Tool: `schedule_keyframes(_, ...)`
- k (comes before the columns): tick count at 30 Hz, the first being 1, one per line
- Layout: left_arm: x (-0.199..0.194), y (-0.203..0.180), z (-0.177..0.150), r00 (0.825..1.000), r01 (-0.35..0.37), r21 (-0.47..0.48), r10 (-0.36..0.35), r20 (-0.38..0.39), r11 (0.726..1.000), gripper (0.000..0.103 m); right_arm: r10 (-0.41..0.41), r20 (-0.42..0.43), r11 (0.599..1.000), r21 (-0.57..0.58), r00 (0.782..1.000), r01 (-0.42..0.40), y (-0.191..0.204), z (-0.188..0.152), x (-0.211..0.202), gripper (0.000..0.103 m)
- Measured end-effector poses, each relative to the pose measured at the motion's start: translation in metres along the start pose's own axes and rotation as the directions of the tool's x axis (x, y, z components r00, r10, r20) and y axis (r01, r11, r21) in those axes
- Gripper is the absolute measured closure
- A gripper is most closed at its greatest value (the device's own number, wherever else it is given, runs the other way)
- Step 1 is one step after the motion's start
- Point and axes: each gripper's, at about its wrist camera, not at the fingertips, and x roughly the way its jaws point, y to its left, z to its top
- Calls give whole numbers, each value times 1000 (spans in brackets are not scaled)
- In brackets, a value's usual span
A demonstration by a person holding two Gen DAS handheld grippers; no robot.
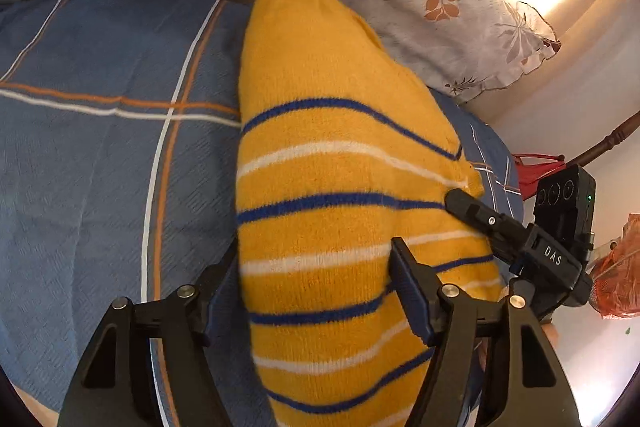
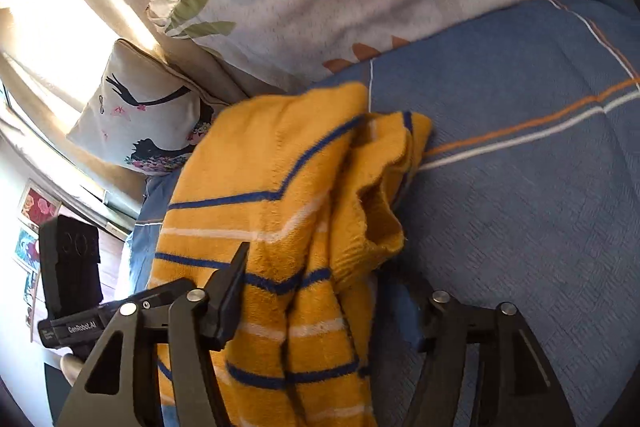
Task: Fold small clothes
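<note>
1. On the left lies bare blue bedspread (image 1: 100, 155) with orange and white lines; nothing there blocks a fold.
2. Our left tongs (image 1: 316, 287) stand fairly wide. The near end of the yellow striped sweater (image 1: 332, 187) lies between the jaws, its left edge against the left finger, which sits half under it. The right finger (image 1: 404, 283) rests on top of the knit. We cannot tell whether the pads actually pinch it.
3. The sweater lies on the bed with its long axis running straight away from the left tongs toward the leaf-print pillow (image 1: 432, 7), so we judge the coming fold goes along that axis or across it to the left.
4. Our right tongs (image 2: 332, 307) also stand fairly wide, jaws either side of bunched, doubled-over sweater cloth. One finger (image 2: 232, 287) lies against the knit, the other is largely hidden behind a fold, so we cannot tell about a grip here either.
5. Both hands are at the garment's near end, the right tongs reaching onto its right edge.
6. To the right and beyond, the leaf-print pillow touches the sweater's far end, and the small cushion (image 2: 140, 119) sits near; both could crowd a forward fold.
</note>
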Motion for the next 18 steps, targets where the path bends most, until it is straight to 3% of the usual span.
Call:
schedule_keyframes(2, -13, 2, -12, 999, -10, 11, 9, 45, 1000, 33, -2, 35, 1000, 10, 999, 2, -2, -5, -14, 34)
schedule_keyframes(5, -31, -1, -31, 991, -64, 27, 60, 121, 998, 33, -48, 150, 996, -67, 988, 59, 19, -13, -47, 34)
schedule_keyframes(8, -42, 4, -46, 982, -81, -12, 82, 167, 997, 33, 1, 222, 992, -124, 975, 27, 46, -23, -68, 34)
schedule_keyframes(11, -54, 6, -62, 974, -75, -40, 82, 213, 996, 33, 83, 179, 983, -175, 980, -52, 68, -30, -60, 34)
schedule_keyframes(15, -81, 2, -81, 946, -125, -25, 127, 297, 992, 32, 11, 76, 979, -202, 997, 4, 82, -37, -19, 33)
schedule_keyframes(18, -106, 0, -96, 908, -181, -19, 174, 381, 983, 28, -35, 42, 985, -166, 999, 42, 68, -49, -2, 33)
